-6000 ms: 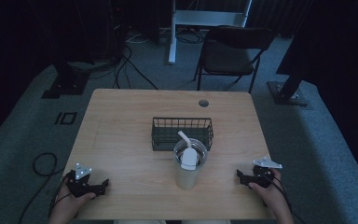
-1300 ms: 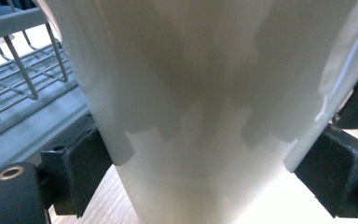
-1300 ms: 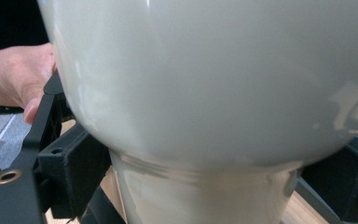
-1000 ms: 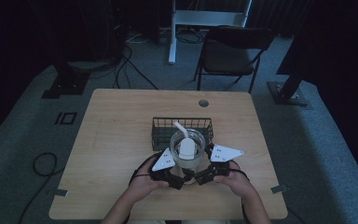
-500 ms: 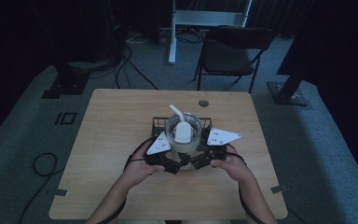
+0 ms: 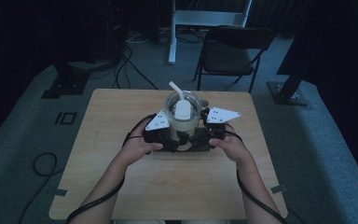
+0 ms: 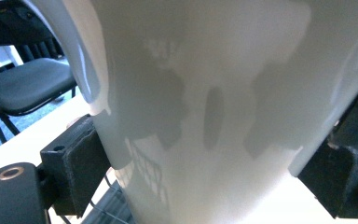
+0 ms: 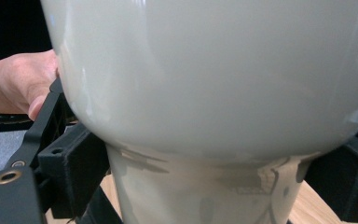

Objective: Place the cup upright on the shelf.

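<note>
A translucent whitish cup [image 6: 182, 119] with a white lump inside and a white stick [image 6: 175, 88] poking up at its far left is held above the wooden table [image 6: 116, 112]. My left gripper [image 6: 173, 141] clamps its lower part from the left and my right gripper [image 6: 194, 141] from the right. In the left gripper view the cup [image 7: 205, 93] sits between the pads [image 7: 81, 168] of the left gripper [image 7: 209, 177]. In the right gripper view the cup's narrow base [image 8: 205, 186] is pinched by the right gripper [image 8: 209, 179]. Black wire of a basket [image 7: 105, 205] shows below the cup.
A dark folding chair [image 6: 233, 51] stands behind the table's far edge, beside a white desk frame [image 6: 205, 18]. A round cable hole [image 6: 204, 102] peeks out just behind the cup. Cables trail from both grippers along the person's forearms. Bare wood lies left, right and near.
Both grippers came in from the table's front corners and shut on the cup. Over the last second they carried it up and away from the person, over the basket.
</note>
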Demonstrator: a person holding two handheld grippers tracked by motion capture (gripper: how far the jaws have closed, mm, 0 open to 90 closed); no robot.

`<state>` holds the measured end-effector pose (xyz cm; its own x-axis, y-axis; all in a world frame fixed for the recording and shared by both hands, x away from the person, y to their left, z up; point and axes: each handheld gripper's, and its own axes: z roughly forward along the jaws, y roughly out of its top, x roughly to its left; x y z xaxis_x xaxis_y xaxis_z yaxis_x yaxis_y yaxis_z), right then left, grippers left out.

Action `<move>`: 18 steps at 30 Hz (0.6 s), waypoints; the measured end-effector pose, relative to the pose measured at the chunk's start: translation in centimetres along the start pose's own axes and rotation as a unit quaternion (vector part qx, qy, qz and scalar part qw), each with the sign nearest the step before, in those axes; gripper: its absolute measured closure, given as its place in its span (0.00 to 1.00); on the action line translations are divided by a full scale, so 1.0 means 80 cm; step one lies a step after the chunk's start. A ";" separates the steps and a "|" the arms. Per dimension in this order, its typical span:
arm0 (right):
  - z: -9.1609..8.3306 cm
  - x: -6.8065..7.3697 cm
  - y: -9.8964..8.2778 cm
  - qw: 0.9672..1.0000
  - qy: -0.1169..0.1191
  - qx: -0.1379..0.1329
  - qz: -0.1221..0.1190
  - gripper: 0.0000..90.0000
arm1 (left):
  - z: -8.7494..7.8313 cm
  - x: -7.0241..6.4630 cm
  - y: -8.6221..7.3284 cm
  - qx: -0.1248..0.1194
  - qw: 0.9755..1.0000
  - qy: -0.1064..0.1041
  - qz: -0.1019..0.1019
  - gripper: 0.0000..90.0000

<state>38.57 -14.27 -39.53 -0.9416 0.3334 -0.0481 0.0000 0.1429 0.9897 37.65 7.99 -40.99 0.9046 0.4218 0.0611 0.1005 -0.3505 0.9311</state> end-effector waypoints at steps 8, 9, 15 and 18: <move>0.005 -0.025 0.007 1.000 -0.010 0.008 0.002 0.10 | 0.014 0.023 0.011 0.002 1.000 0.002 0.005 0.12; 0.005 -0.028 0.008 1.000 -0.011 0.010 0.005 0.10 | 0.018 0.028 0.013 0.003 1.000 -0.001 -0.003 0.12; 0.008 -0.043 0.004 1.000 -0.017 0.010 0.016 0.10 | 0.029 0.041 0.013 0.011 1.000 -0.003 -0.005 0.12; 0.011 -0.050 -0.002 0.999 -0.021 0.012 0.024 0.10 | 0.035 0.047 0.011 0.024 1.000 0.006 -0.001 0.12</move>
<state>42.66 -14.81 -39.64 -0.9254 0.3788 -0.0068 0.0534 0.1481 0.9875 42.33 6.91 -40.94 0.8994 0.4324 0.0641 0.1219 -0.3889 0.9132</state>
